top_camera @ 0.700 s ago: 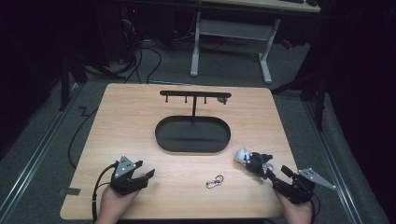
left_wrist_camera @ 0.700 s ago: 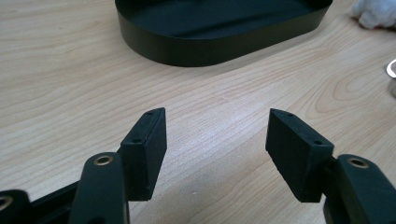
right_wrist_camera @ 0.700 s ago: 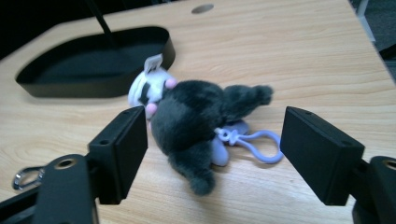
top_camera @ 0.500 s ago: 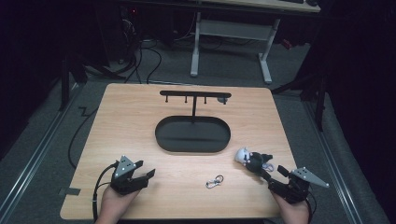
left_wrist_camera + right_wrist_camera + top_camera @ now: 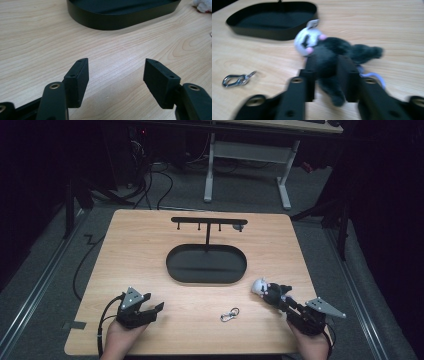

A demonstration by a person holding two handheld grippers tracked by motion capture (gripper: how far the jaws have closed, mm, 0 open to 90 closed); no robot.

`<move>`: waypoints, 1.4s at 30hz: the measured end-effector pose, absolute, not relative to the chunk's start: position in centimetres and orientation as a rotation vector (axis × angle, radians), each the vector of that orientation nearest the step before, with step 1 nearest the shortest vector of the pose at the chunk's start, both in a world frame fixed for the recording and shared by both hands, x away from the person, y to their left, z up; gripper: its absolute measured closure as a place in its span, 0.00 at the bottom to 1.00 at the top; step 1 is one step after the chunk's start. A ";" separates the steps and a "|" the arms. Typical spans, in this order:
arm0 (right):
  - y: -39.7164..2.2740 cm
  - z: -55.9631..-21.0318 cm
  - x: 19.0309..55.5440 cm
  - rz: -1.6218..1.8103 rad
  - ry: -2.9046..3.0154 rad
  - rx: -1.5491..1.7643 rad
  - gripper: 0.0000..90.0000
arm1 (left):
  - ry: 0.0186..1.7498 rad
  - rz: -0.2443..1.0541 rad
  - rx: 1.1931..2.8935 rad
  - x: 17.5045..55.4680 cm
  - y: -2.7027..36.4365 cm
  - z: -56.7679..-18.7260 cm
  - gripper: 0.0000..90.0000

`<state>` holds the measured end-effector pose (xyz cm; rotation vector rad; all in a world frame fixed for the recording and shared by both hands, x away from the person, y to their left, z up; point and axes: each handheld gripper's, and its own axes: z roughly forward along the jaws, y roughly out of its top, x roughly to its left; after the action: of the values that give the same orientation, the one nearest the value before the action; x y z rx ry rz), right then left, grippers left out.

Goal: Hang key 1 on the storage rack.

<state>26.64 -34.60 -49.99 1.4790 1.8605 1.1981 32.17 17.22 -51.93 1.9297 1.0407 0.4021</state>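
Note:
A small plush toy (image 5: 267,291) with a white head and dark grey body lies on the wooden table at the right front. My right gripper (image 5: 286,301) comes in from the front right. In the right gripper view its jaws are closed against both sides of the toy's body (image 5: 329,53), so the right gripper (image 5: 325,61) is shut on it. My left gripper (image 5: 152,304) rests at the left front, and in the left gripper view it (image 5: 116,70) stands open over bare wood with nothing between the pads.
A black oval tray (image 5: 172,270) sits mid-table, and a black T-shaped hook stand (image 5: 207,221) rises from its far side. A metal carabiner with a key ring (image 5: 229,314) lies between the two grippers. The table's front edge is just behind both hands.
My right gripper has shifted slightly left, closer onto the plush toy. The left gripper, tray and carabiner have stayed where they were.

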 end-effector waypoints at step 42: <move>-34.8 -52.2 29.3 0.936 2.017 1.529 1.00 | 1.028 0.416 1.928 31.5 17.5 -51.9 0.39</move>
<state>29.25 -34.82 -52.16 1.5288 2.0175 0.9361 31.53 17.51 -51.88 1.9278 1.0277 0.4162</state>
